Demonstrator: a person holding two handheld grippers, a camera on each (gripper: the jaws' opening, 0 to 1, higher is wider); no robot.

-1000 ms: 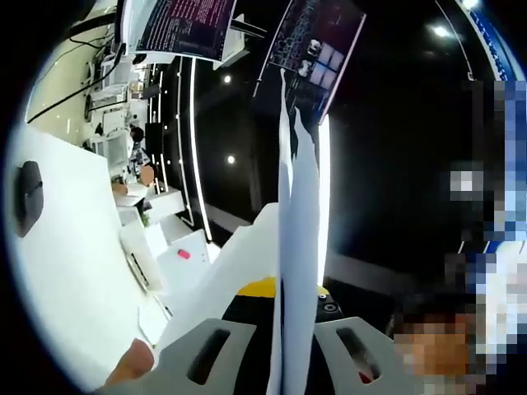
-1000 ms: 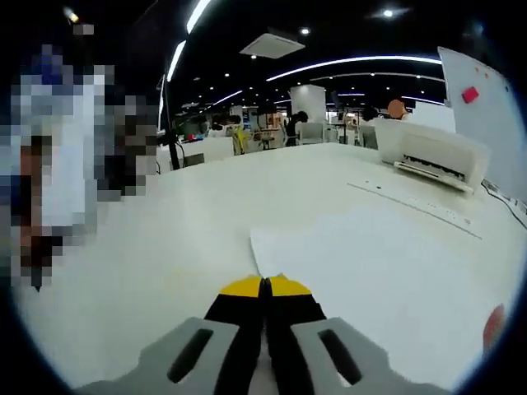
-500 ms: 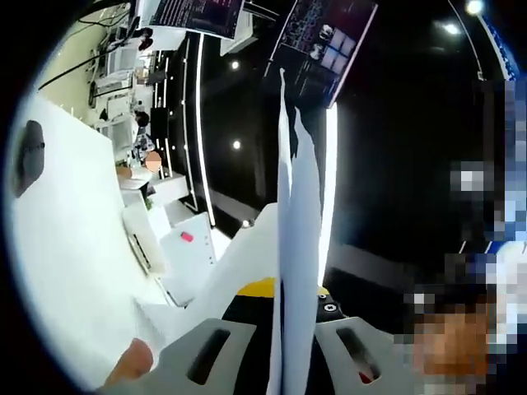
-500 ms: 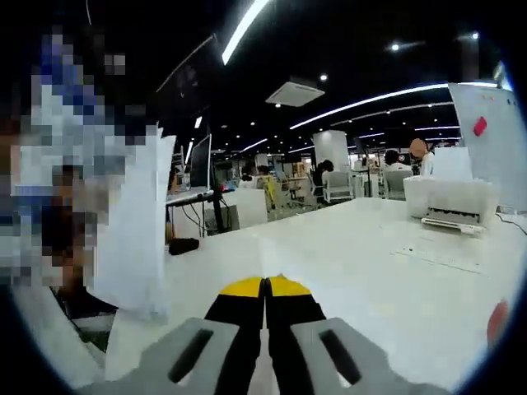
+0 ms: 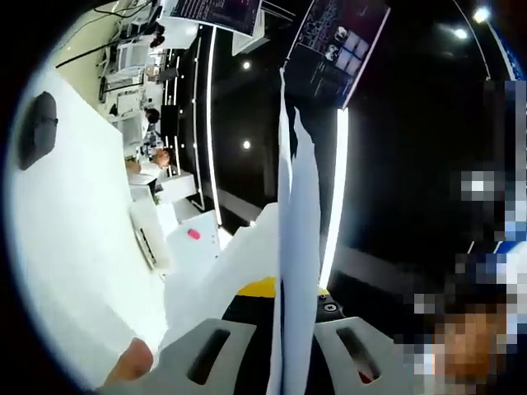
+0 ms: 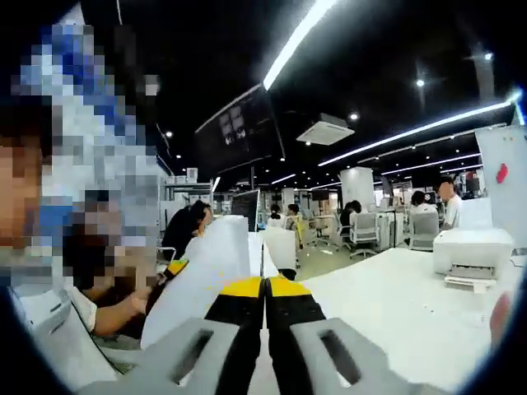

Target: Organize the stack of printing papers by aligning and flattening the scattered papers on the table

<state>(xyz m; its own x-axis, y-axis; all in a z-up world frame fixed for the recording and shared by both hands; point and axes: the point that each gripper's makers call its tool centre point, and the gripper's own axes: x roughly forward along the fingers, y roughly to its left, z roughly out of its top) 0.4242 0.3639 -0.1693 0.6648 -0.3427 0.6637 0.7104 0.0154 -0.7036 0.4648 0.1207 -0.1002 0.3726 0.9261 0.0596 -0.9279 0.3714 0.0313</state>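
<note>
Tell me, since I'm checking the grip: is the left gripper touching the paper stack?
Touching. In the left gripper view, the paper stack stands edge-on, clamped between the left gripper jaws.

The left gripper view is rolled sideways, close against edge-on papers [image 5: 296, 247]; the table [image 6: 395, 304] and printer [image 6: 471, 257] are shared with the level right gripper view.

White printing papers [image 5: 298, 247], edge-on and upright, lifted off the white table [image 5: 66, 247].
</note>
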